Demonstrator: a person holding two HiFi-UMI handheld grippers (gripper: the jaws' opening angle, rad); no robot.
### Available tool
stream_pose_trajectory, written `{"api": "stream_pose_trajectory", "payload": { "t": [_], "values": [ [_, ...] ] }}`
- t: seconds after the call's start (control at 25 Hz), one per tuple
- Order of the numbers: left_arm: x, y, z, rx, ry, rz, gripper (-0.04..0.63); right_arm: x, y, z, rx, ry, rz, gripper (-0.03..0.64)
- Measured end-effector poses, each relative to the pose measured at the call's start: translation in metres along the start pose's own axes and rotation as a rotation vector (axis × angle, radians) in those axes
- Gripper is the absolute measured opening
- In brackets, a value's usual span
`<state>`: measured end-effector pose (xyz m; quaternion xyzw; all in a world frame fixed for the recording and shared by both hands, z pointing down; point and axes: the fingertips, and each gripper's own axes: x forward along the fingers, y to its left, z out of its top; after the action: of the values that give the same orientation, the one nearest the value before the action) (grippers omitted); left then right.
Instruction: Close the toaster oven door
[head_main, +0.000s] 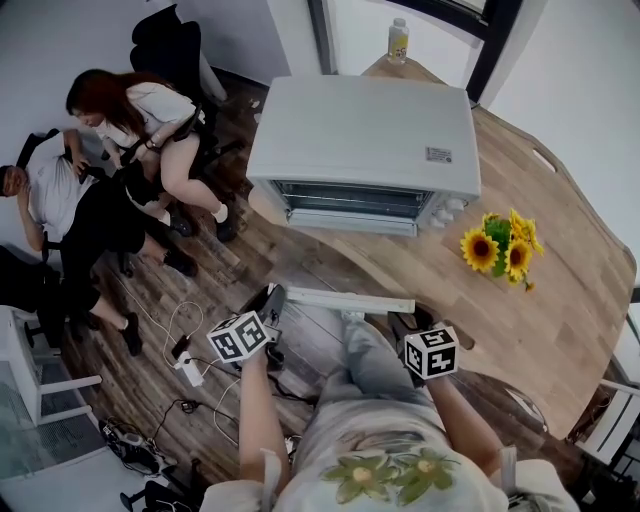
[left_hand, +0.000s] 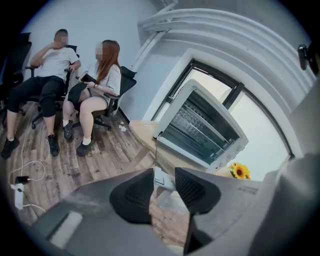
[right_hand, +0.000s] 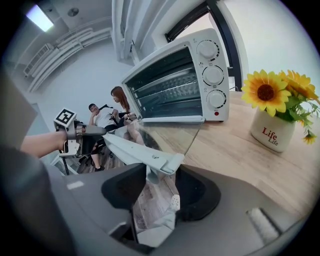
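Observation:
A white toaster oven (head_main: 360, 130) stands on the wooden table (head_main: 560, 310), its glass door (right_hand: 165, 132) folded down flat toward me. The door's white handle bar (head_main: 350, 300) runs along its near edge. My left gripper (head_main: 272, 300) is at the bar's left end; in the left gripper view its jaws (left_hand: 164, 185) close on that end of the handle (left_hand: 161, 177). My right gripper (head_main: 405, 322) is at the bar's right end, and in the right gripper view its jaws (right_hand: 157, 185) hold the handle's end bracket (right_hand: 165, 162) between the pads.
A white vase of sunflowers (head_main: 500, 245) stands right of the oven, close to its knobs (right_hand: 212, 75). A bottle (head_main: 398, 40) sits behind the oven. Two people (head_main: 130, 130) sit on chairs at the left. A power strip with cables (head_main: 185, 365) lies on the floor.

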<state>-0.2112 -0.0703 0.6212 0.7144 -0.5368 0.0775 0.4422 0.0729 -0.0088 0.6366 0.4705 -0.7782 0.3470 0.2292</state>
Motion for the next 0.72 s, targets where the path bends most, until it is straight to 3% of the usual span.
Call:
{"api": "stream_pose_trajectory", "payload": {
  "t": [0.4,0.72],
  "values": [
    [-0.002,-0.006,0.005,0.011,-0.018,-0.007,0.146,-0.003,0.002,0.006,0.003,-0.030,0.028,0.131],
    [-0.010,-0.012,0.015,0.097,-0.074,-0.004,0.149,-0.008,0.007,0.013,-0.002,-0.053,0.037,0.117]
  ]
}}
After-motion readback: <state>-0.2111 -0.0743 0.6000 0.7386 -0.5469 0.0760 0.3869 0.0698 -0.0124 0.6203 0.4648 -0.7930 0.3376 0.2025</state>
